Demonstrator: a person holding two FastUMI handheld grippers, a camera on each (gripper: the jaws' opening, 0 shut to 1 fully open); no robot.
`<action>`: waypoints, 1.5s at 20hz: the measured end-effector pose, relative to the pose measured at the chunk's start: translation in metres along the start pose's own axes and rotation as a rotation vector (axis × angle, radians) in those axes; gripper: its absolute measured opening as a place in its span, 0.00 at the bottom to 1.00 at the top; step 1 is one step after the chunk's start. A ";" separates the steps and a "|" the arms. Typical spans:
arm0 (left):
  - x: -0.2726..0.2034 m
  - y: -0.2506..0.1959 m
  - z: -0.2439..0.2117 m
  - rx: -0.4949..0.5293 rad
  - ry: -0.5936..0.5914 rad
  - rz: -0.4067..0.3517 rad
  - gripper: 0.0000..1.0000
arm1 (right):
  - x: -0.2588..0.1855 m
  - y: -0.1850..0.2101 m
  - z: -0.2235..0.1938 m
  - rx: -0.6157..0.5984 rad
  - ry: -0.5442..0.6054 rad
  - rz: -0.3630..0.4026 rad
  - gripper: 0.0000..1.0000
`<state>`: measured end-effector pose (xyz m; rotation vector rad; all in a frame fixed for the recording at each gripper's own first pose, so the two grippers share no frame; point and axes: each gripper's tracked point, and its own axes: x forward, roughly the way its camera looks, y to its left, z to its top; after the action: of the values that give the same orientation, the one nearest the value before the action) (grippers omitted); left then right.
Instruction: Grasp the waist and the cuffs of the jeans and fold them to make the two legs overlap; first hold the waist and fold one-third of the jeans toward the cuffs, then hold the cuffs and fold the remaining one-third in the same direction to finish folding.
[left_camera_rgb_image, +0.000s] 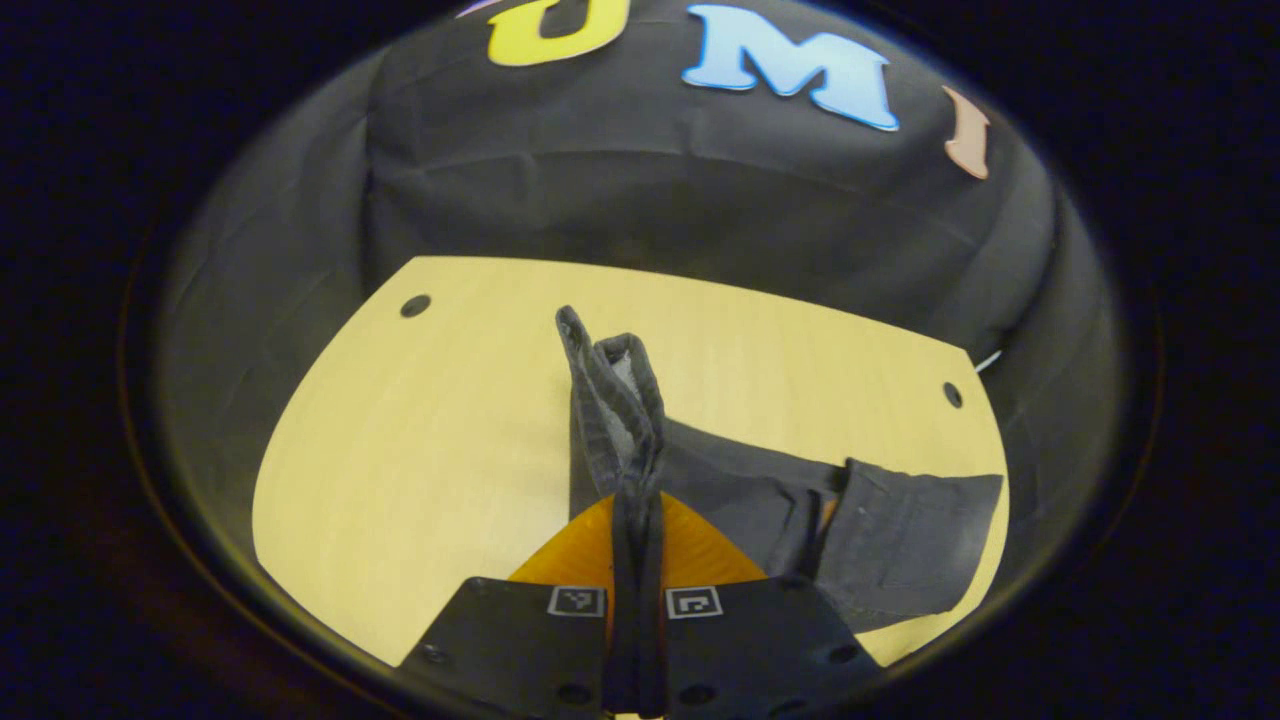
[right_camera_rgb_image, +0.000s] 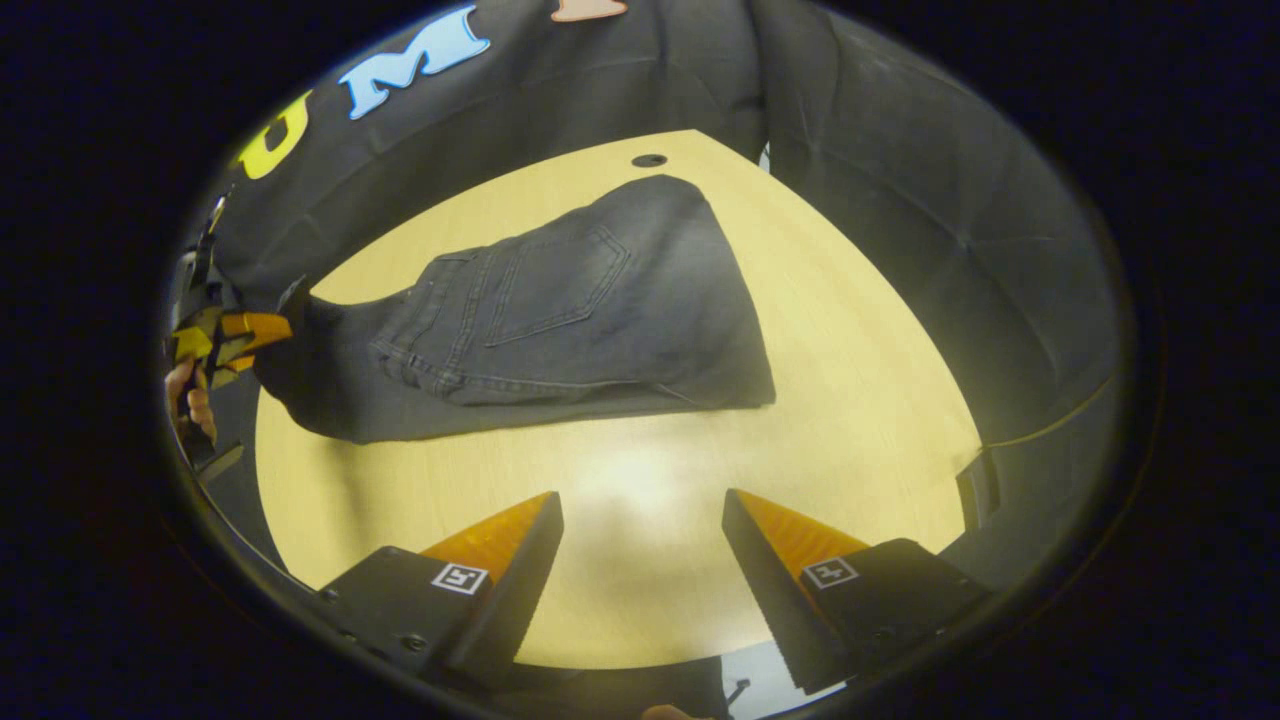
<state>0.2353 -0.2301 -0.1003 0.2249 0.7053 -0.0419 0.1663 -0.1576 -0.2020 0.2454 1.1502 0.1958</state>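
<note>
The cuffs (left_camera_rgb_image: 615, 390) of the jeans (right_camera_rgb_image: 560, 310) are pinched by the left gripper (left_camera_rgb_image: 636, 540); the right gripper (right_camera_rgb_image: 640, 520) is held open beside the jeans, so the last fold seems in hand.

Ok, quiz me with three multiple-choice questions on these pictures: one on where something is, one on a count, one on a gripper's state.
1. Where do the jeans lie?
A. on the table
B. on the floor
C. on a chair

2. How many back pockets show in the right gripper view?
A. none
B. one
C. three

3. What state is the left gripper in?
A. wide open
B. shut on the jeans
C. shut on nothing

Answers:
1. A, the denim rests flat on the wood top.
2. B, one stitched pocket faces up.
3. B, both fingers pinch a fold of denim.
</note>
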 end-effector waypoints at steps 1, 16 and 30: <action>-0.017 -0.039 0.028 0.023 -0.022 -0.048 0.08 | -0.002 -0.004 0.000 0.012 -0.006 0.008 0.98; -0.028 -0.346 -0.123 0.513 0.139 -0.295 0.08 | -0.036 -0.117 -0.001 0.101 -0.019 0.037 0.98; 0.002 -0.346 -0.163 0.546 0.236 -0.248 0.57 | -0.026 -0.169 0.023 0.164 -0.030 0.119 0.97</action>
<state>0.0938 -0.5316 -0.2882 0.6722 0.9462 -0.4548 0.1815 -0.3285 -0.2197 0.4611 1.1240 0.2024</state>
